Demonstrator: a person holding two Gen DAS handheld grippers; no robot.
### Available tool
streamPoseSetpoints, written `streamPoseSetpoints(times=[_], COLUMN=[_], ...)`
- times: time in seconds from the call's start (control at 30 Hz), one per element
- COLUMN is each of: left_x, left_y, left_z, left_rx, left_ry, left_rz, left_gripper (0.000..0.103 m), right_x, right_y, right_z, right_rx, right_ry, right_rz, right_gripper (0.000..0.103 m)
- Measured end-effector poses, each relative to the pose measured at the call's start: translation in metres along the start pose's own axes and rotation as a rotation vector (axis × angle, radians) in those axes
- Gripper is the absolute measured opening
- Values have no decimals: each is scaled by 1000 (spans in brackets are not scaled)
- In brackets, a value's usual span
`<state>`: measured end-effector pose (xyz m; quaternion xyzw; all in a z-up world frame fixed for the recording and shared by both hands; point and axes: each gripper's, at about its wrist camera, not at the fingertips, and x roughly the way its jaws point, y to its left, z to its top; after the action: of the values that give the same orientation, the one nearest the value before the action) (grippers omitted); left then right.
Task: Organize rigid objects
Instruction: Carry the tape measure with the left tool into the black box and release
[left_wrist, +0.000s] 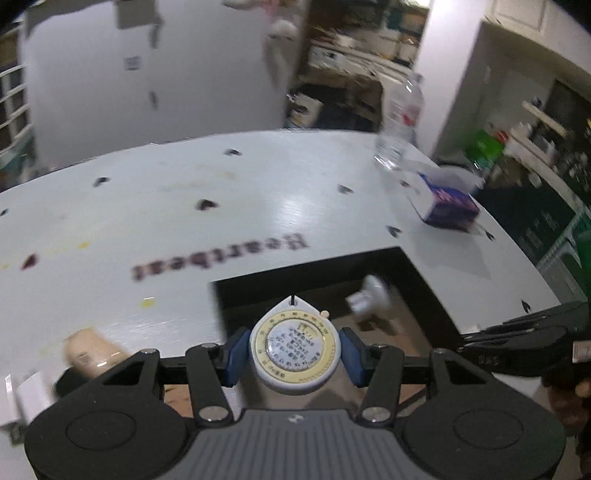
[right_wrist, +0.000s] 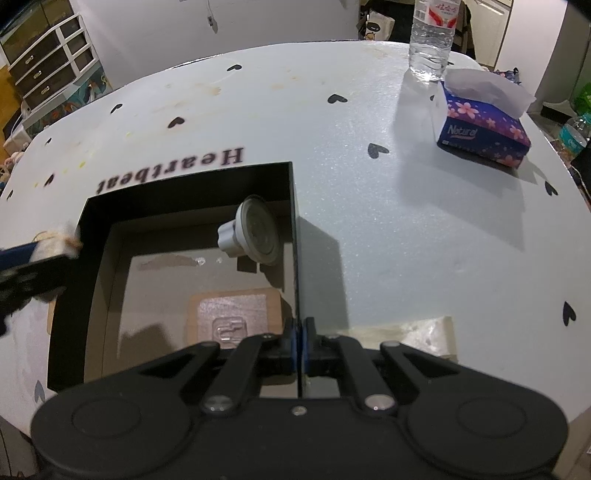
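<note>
In the left wrist view, a round tape measure (left_wrist: 294, 350) is clamped between the blue pads of the left gripper (left_wrist: 294, 356), held above the near edge of the black box (left_wrist: 421, 269), in which a grey knob (left_wrist: 369, 301) is seen at about one o'clock from the tape measure; a water bottle (left_wrist: 399, 122) and a tissue box (left_wrist: 448, 205) are set on the white table (left_wrist: 166, 206) toward two o'clock. In the right wrist view, the right gripper (right_wrist: 298, 341) is closed tight on the thin right wall of the black box (right_wrist: 184, 177), with the grey knob (right_wrist: 255, 234) lying inside at eleven o'clock and a tan card (right_wrist: 236, 314) on the floor just left of the pads.
</note>
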<state>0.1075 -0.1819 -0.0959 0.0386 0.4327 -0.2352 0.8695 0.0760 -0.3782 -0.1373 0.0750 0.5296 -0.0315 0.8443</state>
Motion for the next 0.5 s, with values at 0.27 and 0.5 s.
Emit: streamPoseSetpoints(times=[0.27, 0.5], left_x=[65, 100], left_y=[-24, -28], left_z=[14, 17], left_rx=[-5, -17], left_ry=[162, 217], left_rz=[3, 21], left_gripper=[53, 53], right_x=[0, 0], right_y=[0, 0], right_z=[0, 1], right_rx=[0, 0], right_ry=[0, 1], right_rz=[-1, -1], right_gripper=[3, 3])
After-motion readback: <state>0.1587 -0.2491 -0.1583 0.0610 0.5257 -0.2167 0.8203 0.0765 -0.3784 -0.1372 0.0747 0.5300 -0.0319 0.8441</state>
